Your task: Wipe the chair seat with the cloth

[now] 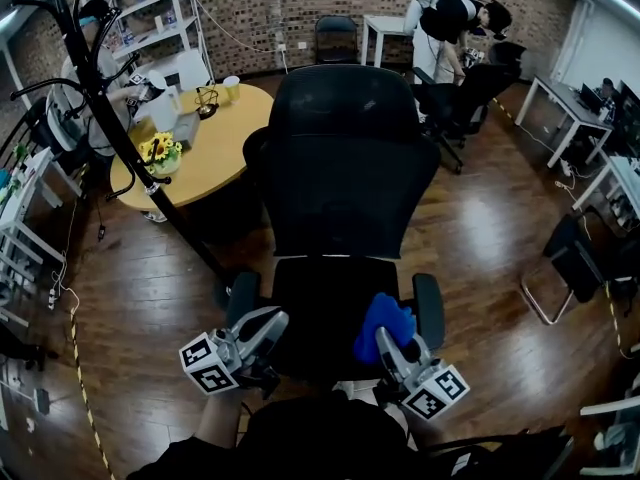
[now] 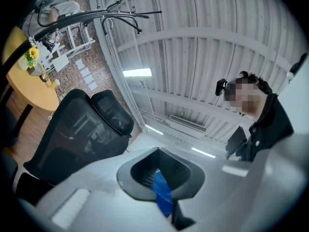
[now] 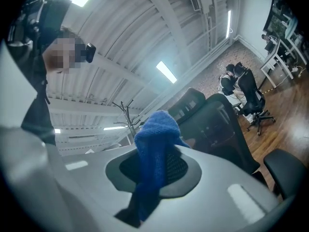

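Head view: a black office chair (image 1: 340, 168) faces the wearer, and its chair seat (image 1: 318, 313) lies bare between the two armrests. The right gripper (image 1: 386, 342) hangs over the seat's front right corner, just beside the right armrest (image 1: 429, 308). It carries the blue cloth (image 1: 384, 324) bunched at its tips, above the seat rather than spread on it, so wiping appears not yet begun. The left gripper (image 1: 266, 322) is near the front left corner with its jaws together; holding it off to that side probably keeps it clear of the wiping path. A round table (image 1: 215, 143) and a coat rack (image 1: 110, 118) stand behind the chair on the left, well apart from it. Left gripper view: the camera tilts up toward the ceiling. The jaws are closed, and a narrow blue strip (image 2: 162, 195) shows pinched in their seam; whether it is fabric or part of the tool cannot be told. The backrest (image 2: 79, 129) rises at left. Right gripper view: the jaws are clamped on the cloth (image 3: 155, 144), which stands up in a knitted fold above the pads and trails down below them. Gripped at the middle like this, its loose ends are likely free to drag across the seat. The chair's backrest (image 3: 217, 124) stands beyond.
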Motion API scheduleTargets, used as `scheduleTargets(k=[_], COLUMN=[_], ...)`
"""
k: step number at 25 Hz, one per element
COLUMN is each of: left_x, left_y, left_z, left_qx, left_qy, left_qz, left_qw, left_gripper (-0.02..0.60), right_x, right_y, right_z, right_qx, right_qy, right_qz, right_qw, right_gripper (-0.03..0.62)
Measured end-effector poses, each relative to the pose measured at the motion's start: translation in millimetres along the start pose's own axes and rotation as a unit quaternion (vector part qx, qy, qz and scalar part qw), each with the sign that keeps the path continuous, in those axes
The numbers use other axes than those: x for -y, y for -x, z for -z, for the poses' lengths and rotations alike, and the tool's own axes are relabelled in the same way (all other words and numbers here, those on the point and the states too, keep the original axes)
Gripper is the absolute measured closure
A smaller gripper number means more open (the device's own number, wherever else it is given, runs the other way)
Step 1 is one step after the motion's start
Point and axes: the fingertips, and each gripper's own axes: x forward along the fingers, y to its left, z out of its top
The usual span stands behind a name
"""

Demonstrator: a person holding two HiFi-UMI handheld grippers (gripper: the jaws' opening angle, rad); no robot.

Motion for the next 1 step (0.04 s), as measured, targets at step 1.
scheduleTargets(k=[1], left_x=[4.1], left_y=[0.9], left_z=[2.9], left_qx=[-0.002], left_qy=[0.0], left_qz=[0.004], left_qw=[1.0], left_gripper=[0.589], right_x=[-0.7], right_y=[5.7], right_z=[3.3], right_qx=[0.001], right_qy=[-0.001], right_qz=[0.005], right_qw=[1.0], right_gripper=[0.533])
